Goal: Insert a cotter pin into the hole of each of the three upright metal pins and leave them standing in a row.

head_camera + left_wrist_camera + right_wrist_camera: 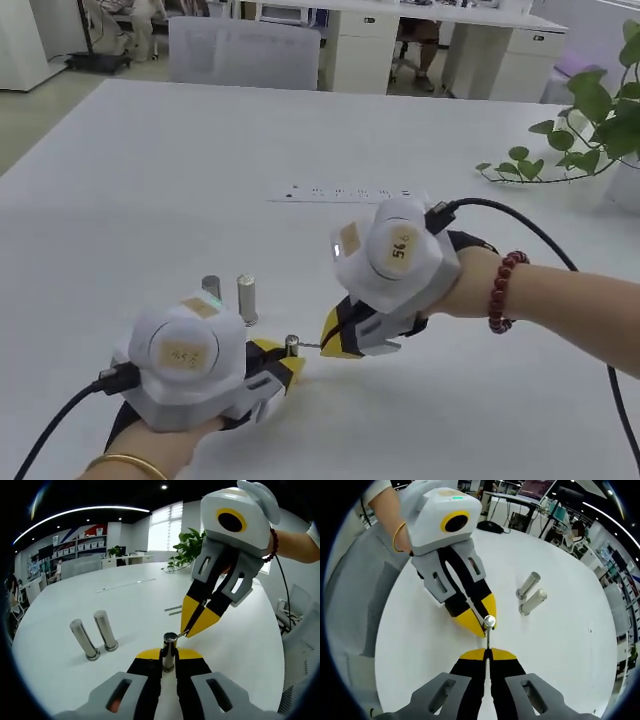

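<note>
Two pins [84, 639] seemingly stand empty; your left gripper [169, 656] clamps the third pin [490, 621], your right gripper [488, 655] pinching a cotter pin [488, 639] at its hole.

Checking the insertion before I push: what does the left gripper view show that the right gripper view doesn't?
Left gripper view, not right: two thin loose metal pieces lying on the white table, a leafy green plant. Right gripper view, not left: a gold bangle. Both: the silver metal pin clamped upright, the thin cotter pin meeting its top, two free-standing silver pins.
</note>
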A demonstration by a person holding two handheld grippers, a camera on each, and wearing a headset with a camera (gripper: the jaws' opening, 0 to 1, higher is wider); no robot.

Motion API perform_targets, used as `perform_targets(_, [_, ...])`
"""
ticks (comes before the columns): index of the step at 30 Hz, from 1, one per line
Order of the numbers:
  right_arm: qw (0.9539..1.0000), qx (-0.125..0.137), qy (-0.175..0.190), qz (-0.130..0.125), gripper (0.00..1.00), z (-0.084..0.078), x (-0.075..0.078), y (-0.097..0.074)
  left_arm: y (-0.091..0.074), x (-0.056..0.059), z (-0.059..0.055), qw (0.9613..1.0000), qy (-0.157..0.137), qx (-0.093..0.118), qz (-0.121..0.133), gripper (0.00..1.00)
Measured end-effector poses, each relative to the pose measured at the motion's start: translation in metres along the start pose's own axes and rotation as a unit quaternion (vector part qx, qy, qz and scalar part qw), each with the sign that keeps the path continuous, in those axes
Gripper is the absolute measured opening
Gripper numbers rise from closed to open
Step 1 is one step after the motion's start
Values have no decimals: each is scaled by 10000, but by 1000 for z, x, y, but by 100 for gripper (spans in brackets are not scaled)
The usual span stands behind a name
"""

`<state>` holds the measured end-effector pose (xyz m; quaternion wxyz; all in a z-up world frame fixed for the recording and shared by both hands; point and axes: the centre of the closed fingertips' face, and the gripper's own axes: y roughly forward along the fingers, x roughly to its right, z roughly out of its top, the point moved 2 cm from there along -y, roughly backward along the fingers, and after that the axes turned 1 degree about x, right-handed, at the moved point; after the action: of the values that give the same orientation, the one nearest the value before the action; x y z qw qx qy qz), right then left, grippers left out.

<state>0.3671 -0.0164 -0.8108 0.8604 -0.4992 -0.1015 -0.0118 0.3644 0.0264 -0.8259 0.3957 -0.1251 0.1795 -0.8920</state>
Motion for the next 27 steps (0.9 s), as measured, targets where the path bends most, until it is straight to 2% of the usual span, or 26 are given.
perform_targets(7, [9999, -111, -94, 8, 3, 0, 1, 1, 0, 0, 0, 10000, -42, 26, 85, 8])
perform_targets(14, [9986, -397, -335, -83, 3, 1, 1, -2, 1, 1, 0, 9998, -92, 44, 198, 8])
perform_targets(21, [9983, -367, -433, -120, 3, 6, 2, -3, 1, 1, 0, 9996, -109, 51, 240, 8])
perform_targets(27, [9994, -228, -252, -97, 3, 7, 1, -3, 2, 2, -1, 9997, -108, 62, 233, 8])
